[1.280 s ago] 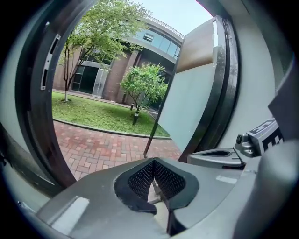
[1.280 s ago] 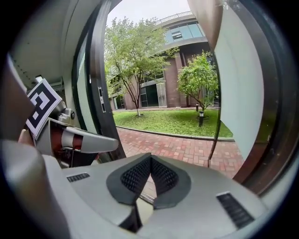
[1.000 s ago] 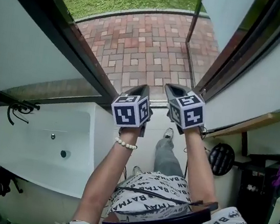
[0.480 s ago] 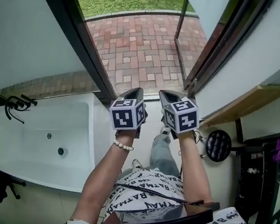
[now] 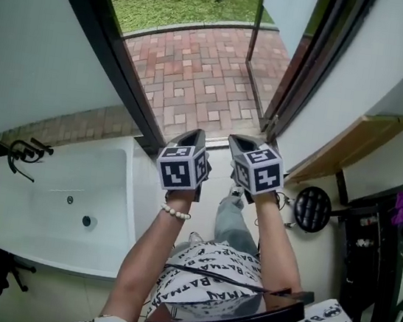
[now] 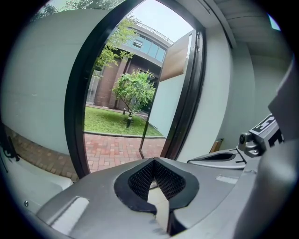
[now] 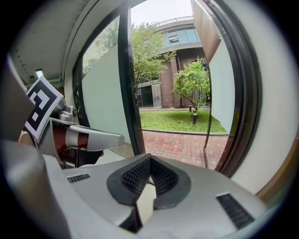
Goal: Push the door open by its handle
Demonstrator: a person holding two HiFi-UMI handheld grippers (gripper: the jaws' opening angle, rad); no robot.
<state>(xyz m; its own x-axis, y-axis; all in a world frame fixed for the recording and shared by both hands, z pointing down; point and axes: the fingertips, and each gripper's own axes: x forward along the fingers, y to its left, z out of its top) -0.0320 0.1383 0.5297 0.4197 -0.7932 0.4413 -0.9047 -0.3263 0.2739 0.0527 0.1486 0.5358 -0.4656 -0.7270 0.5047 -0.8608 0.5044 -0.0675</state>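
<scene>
The door (image 5: pixel 281 19) stands swung outward at the right of the black door frame (image 5: pixel 106 46); it also shows as a pale leaf in the left gripper view (image 6: pixel 175 93) and the right gripper view (image 7: pixel 218 79). I cannot make out its handle in any view. My left gripper (image 5: pixel 196 135) and right gripper (image 5: pixel 235 140) hang side by side just inside the threshold, pointing out at the opening and touching nothing. Both are shut and hold nothing, with the tips meeting in the left gripper view (image 6: pixel 153 161) and the right gripper view (image 7: pixel 149 158).
A white tub (image 5: pixel 120 182) with a black tap (image 5: pixel 21 150) fills the left. On the right wall are a wooden shelf (image 5: pixel 352 144), a round black object (image 5: pixel 312 208) and a black rack (image 5: pixel 375 248). Brick paving (image 5: pixel 199 74) and grass lie outside.
In the head view the doorway has shifted left and looks wider, and more of the right wall and shelf shows. Both grippers stay side by side and shut.
</scene>
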